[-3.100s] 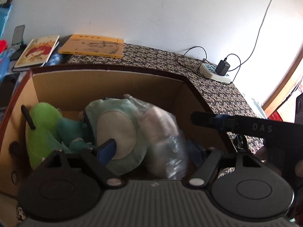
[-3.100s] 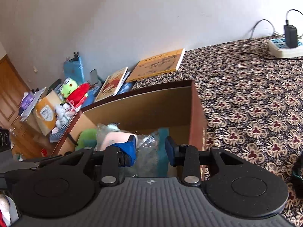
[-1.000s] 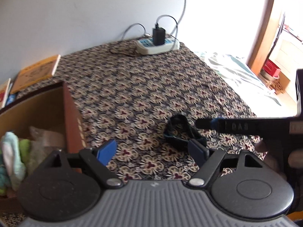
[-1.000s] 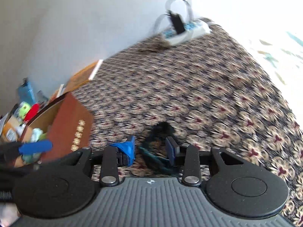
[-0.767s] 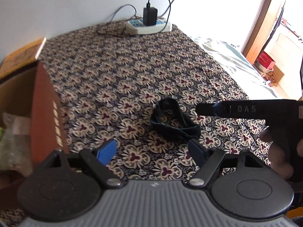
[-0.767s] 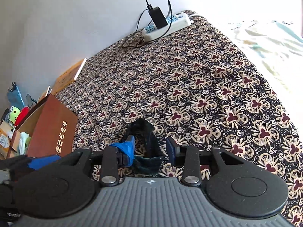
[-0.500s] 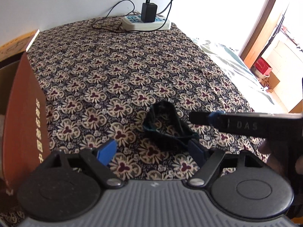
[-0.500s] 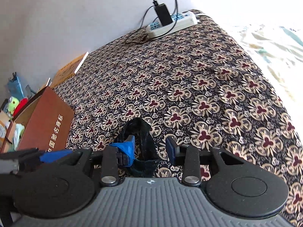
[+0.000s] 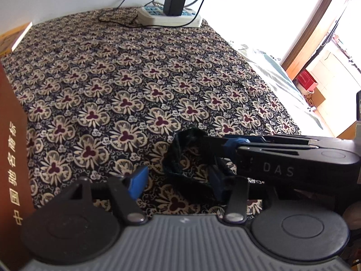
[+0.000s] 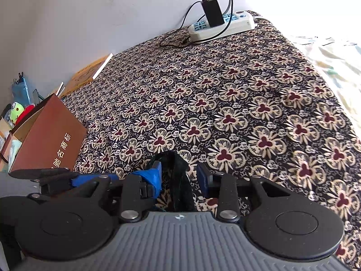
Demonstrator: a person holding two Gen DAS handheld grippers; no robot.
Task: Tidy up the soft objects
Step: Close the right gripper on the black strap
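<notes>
Dark fabric band (image 10: 178, 176), looped and crumpled, lies flat on the floral-patterned cloth (image 10: 248, 103) covering the counter. Right gripper (image 10: 179, 175): fingers parted, one pad on each side of the near part of the band; band sits in the gap, not pinched. From the left wrist view the band (image 9: 187, 158) lies between the left gripper's fingers toward the right pad, and the right gripper (image 9: 227, 144) reaches across onto it from the right. Left gripper (image 9: 177, 179): fingers wide apart, holding nothing. Brown cardboard box (image 10: 47, 140) with printed characters stands well left of the right fingers, soft toys partly visible inside. Far ahead of the fingers, a white power strip (image 10: 223, 26) with a black charger plugged in rests against the wall.
</notes>
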